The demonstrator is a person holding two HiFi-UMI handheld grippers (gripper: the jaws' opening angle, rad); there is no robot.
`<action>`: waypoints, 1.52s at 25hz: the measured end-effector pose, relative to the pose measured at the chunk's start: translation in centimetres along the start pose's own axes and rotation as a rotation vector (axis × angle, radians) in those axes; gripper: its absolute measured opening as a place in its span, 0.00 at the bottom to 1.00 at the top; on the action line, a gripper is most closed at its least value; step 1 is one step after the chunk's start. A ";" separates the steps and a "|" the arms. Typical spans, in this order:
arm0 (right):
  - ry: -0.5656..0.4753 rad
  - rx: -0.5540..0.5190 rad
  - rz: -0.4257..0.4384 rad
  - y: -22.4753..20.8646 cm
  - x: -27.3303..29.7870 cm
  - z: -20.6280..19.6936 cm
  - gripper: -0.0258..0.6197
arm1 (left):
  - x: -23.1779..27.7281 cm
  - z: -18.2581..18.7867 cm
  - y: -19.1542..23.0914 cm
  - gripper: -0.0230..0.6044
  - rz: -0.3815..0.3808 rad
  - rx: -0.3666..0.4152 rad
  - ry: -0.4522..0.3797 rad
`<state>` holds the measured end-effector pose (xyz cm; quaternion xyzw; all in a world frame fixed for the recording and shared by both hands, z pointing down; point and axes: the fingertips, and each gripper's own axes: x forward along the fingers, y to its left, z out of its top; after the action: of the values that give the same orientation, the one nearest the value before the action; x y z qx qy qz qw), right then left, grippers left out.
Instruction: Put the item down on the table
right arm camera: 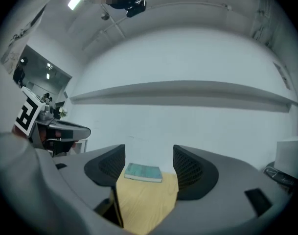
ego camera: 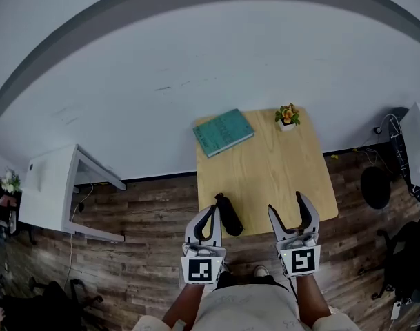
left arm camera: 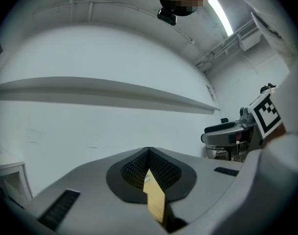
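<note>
Here, black elongated item (ego camera: 228, 214) lay on the wooden table (ego camera: 278, 178) at its near left edge, just beside the left gripper (ego camera: 210, 214), its jaws pressed together on nothing, right gripper (ego camera: 287, 207) jaws wide and empty, teal book (ego camera: 223, 132) at the far left corner, cover print too small to read, small potted plant (ego camera: 287, 116) far right.

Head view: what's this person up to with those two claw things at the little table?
A person stands at a wooden table, a gripper in each hand. The left gripper is shut with nothing in it; the right gripper is open and empty. A black item lies on the table near its front edge, beside the left gripper, not held. A teal book and a potted plant sit at the far edge.
</note>
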<state>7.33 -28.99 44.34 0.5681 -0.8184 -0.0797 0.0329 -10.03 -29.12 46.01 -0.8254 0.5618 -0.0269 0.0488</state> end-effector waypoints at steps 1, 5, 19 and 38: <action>-0.017 -0.010 -0.010 -0.1 -0.1 0.4 0.53 | 0.0 0.1 0.0 0.05 0.000 0.006 0.001; -0.030 -0.018 -0.036 -0.6 -0.2 0.9 0.53 | 0.1 0.2 -0.1 0.05 -0.004 0.023 0.016; -0.011 0.000 -0.031 -0.7 0.0 -0.1 0.48 | -0.3 -0.2 0.1 0.05 0.015 -0.005 0.033; -0.016 0.014 -0.024 -0.3 0.8 0.0 0.07 | -0.6 -0.3 0.9 0.05 0.028 0.019 0.028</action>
<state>7.31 -29.78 44.29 0.5776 -0.8122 -0.0791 0.0215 -11.11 -28.93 46.22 -0.8166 0.5735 -0.0431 0.0491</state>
